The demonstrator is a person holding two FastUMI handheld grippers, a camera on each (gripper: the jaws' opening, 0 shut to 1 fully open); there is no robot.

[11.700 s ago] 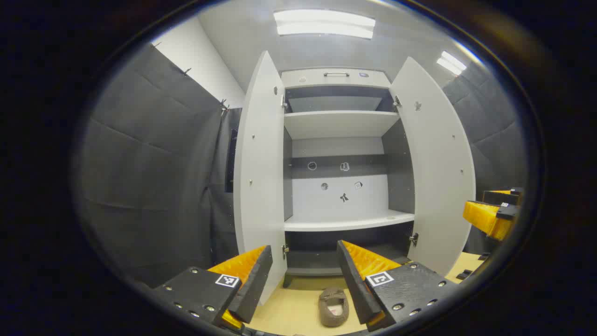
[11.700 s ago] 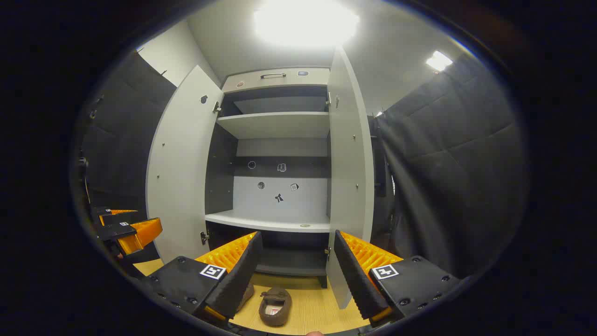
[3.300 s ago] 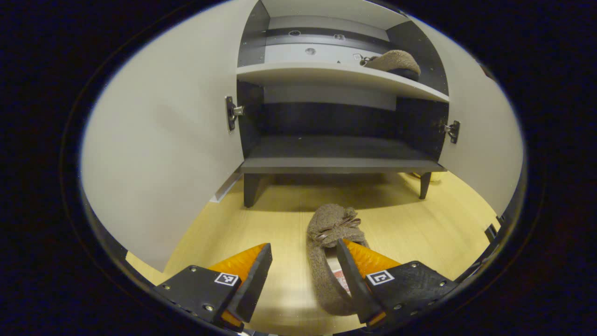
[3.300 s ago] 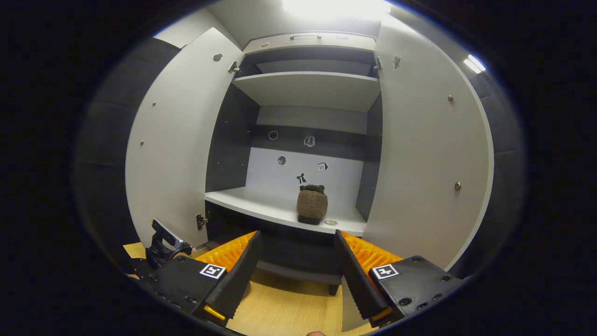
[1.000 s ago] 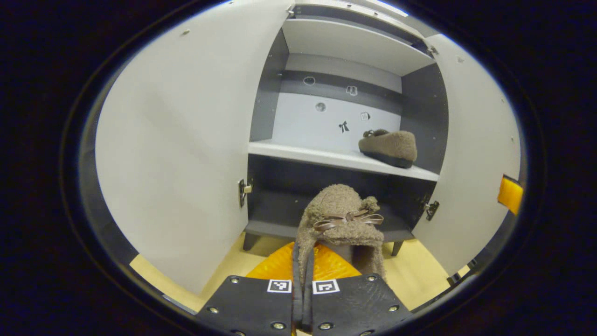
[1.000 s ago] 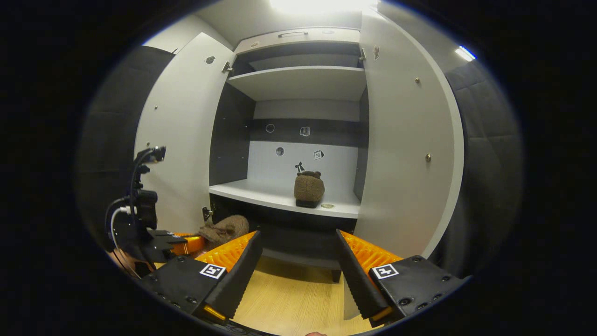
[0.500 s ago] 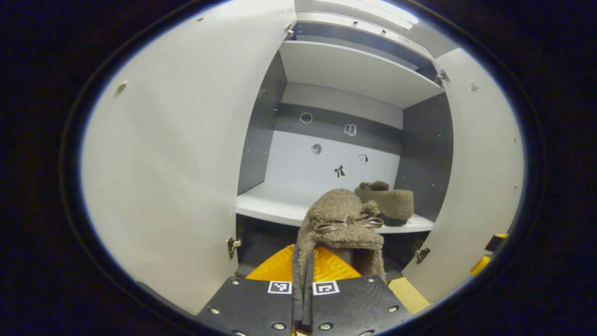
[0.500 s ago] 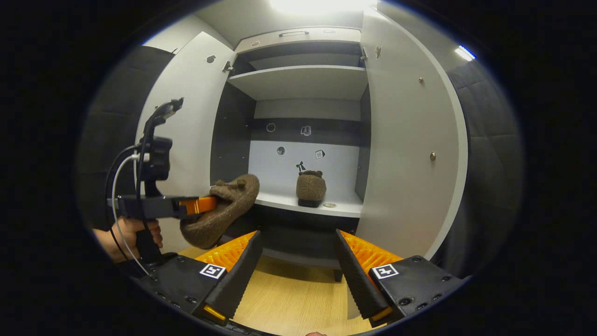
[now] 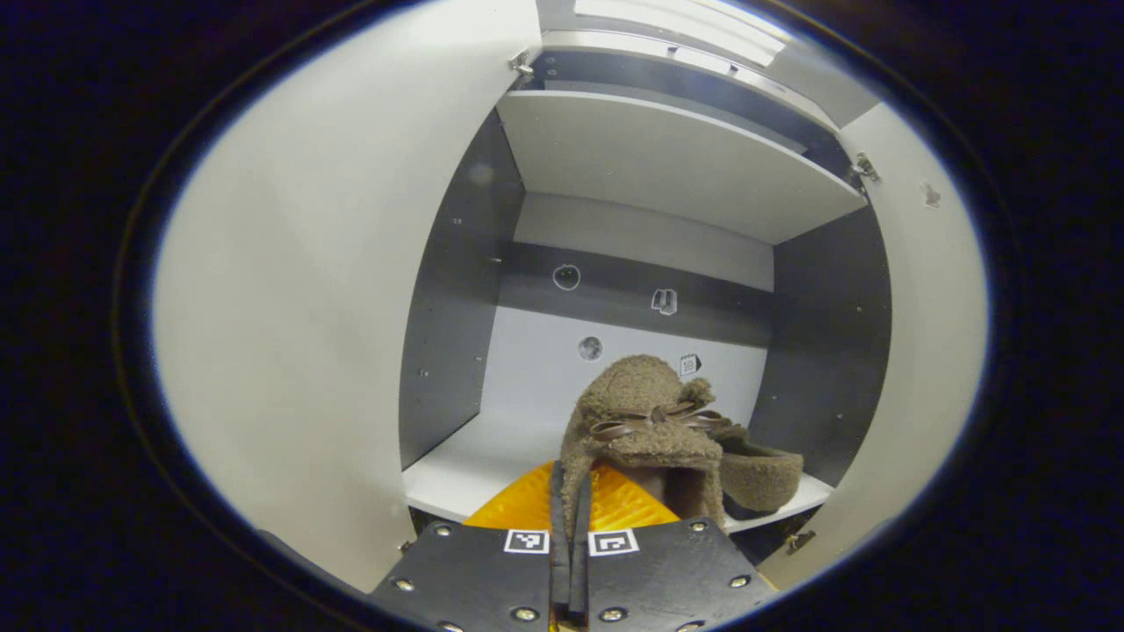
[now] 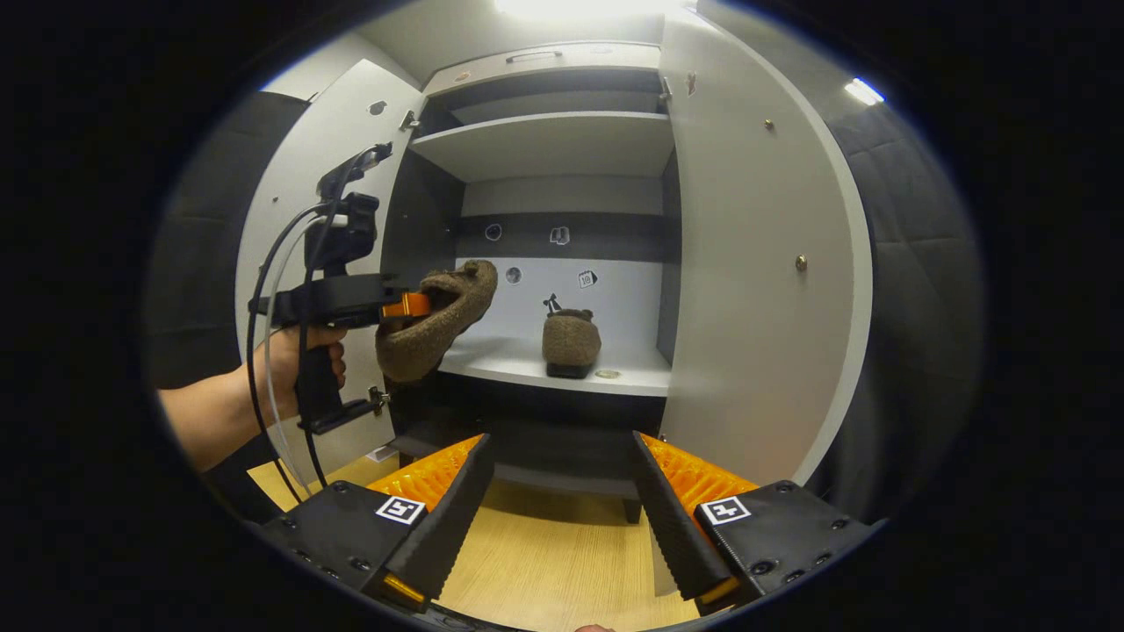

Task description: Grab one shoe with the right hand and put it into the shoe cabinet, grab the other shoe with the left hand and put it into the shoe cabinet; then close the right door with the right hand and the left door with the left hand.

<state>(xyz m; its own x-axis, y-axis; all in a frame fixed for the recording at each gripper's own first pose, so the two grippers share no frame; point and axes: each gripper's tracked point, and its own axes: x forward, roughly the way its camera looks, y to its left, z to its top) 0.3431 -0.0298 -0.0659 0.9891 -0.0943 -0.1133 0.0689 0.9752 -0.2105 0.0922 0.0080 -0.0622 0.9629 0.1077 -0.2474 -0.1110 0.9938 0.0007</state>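
My left tool (image 9: 569, 518) is clenched on the heel wall of a fuzzy brown shoe (image 9: 645, 421), toe pointing ahead toward the cabinet shelf (image 9: 465, 465). The other shoe (image 10: 571, 341) sits on that shelf, ahead and right of mine. My right tool (image 10: 558, 518) hangs released, farther back, near the right door (image 10: 755, 263).

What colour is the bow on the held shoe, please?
Brown, on the brown fuzzy shoe; clearest in the left gripper view.

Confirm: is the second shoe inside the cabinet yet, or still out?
Still out. The second shoe hangs in the left tool in front of the cabinet's middle shelf, not resting on it; the first shoe already sits there.
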